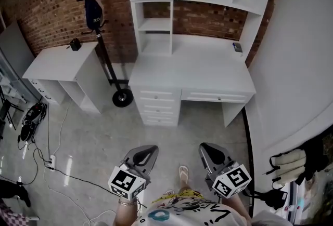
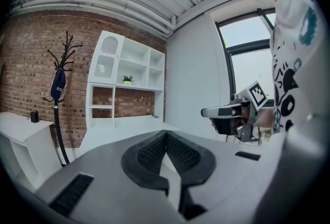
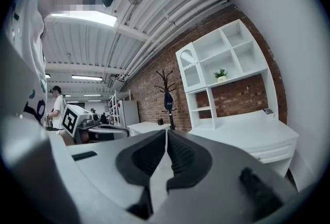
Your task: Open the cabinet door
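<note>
Left gripper (image 1: 150,150) and right gripper (image 1: 206,148), fingers (image 2: 150,154) clenched empty, point level toward the desk (image 1: 192,71)

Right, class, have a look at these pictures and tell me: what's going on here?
A person stands facing a white desk with shelves above it, holding a claw in each hand. The left claw and the right claw are both shut and empty, held low and well short of the desk. The cabinet door at the top left of the shelves looks closed, and nothing is touching it yet.
</note>
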Demonstrator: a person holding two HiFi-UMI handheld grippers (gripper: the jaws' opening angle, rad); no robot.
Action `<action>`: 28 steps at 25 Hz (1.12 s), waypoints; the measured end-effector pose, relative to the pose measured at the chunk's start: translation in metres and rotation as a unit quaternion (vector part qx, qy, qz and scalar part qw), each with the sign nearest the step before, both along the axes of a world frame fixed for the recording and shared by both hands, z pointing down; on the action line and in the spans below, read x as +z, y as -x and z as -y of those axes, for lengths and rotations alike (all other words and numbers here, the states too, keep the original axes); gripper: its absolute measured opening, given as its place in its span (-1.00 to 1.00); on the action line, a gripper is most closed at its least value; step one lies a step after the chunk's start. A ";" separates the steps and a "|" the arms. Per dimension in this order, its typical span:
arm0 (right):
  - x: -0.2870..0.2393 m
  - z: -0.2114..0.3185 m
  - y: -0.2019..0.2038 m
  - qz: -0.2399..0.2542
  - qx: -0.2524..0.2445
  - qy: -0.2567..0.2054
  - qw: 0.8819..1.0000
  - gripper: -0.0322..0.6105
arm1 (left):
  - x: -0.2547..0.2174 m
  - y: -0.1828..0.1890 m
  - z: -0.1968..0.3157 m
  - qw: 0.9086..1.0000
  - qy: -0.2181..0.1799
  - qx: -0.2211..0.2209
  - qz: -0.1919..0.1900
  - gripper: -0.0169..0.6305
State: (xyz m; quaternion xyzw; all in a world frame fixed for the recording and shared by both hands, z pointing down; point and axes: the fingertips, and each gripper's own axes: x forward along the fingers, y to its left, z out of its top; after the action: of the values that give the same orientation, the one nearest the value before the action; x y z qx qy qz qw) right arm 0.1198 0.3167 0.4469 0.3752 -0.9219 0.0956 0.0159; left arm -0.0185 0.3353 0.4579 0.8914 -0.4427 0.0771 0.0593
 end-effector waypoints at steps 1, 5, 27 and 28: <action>0.000 0.007 -0.002 -0.001 0.000 0.001 1.000 -0.81 | -0.001 -0.001 0.008 1.000 -0.001 0.000 -0.001 -0.91; -0.002 0.039 -0.010 -0.004 0.000 -0.003 1.000 -0.81 | -0.006 -0.010 0.041 1.000 -0.007 0.003 0.002 -0.91; -0.003 0.179 -0.058 -0.006 -0.007 -0.004 1.000 -0.81 | -0.010 -0.045 0.190 1.000 -0.014 -0.021 0.012 -0.91; -0.002 0.184 -0.059 -0.006 -0.008 -0.004 1.000 -0.81 | -0.009 -0.046 0.195 1.000 -0.016 -0.022 0.011 -0.91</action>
State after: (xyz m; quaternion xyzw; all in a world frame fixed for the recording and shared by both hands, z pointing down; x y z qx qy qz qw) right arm 0.1791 0.1326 0.4452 0.3684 -0.9251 0.0895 0.0206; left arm 0.0272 0.1401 0.4493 0.8814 -0.4639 0.0786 0.0416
